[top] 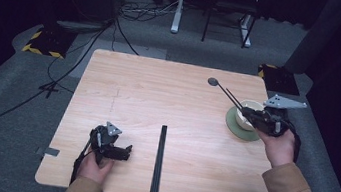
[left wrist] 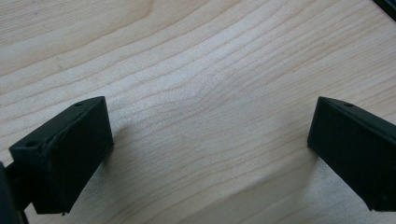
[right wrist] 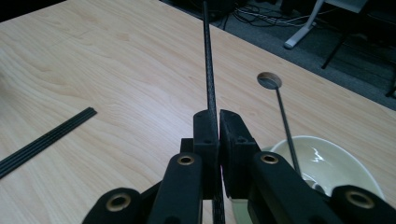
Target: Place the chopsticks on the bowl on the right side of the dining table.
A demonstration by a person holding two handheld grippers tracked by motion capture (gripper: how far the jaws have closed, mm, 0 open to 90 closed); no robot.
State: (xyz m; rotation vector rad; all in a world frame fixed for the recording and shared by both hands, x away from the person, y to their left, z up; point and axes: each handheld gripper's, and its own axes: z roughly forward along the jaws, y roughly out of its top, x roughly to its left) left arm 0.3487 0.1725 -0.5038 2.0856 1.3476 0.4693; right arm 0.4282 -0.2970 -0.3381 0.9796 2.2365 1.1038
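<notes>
Dark curtains and grey carpet surrounded a light wooden table [top: 159,89], with cables trailing on the floor beyond its far edge. Near the right edge, a cream bowl [top: 247,112] was seen standing on a green saucer [top: 235,125], with a long-handled spoon [top: 215,83] leaning out of it toward the far side. The right gripper [right wrist: 218,135] was held beside the bowl, its jaws clenched on a thin black stick [right wrist: 208,65], apparently a single chopstick, though this could not be told for certain. A pair of black chopsticks [top: 159,160] lay close to the near edge, around its middle. The left gripper [left wrist: 205,140] rested by the near-left corner, its jaws spread wide over bare wood and grasping nothing.

The step in hand was judged to be the carrying of the gripped stick, either away from the bowl or toward it. A steady lift would be called for next, the spoon handle being just beside the stick. Ample open room was left across the table's middle.
</notes>
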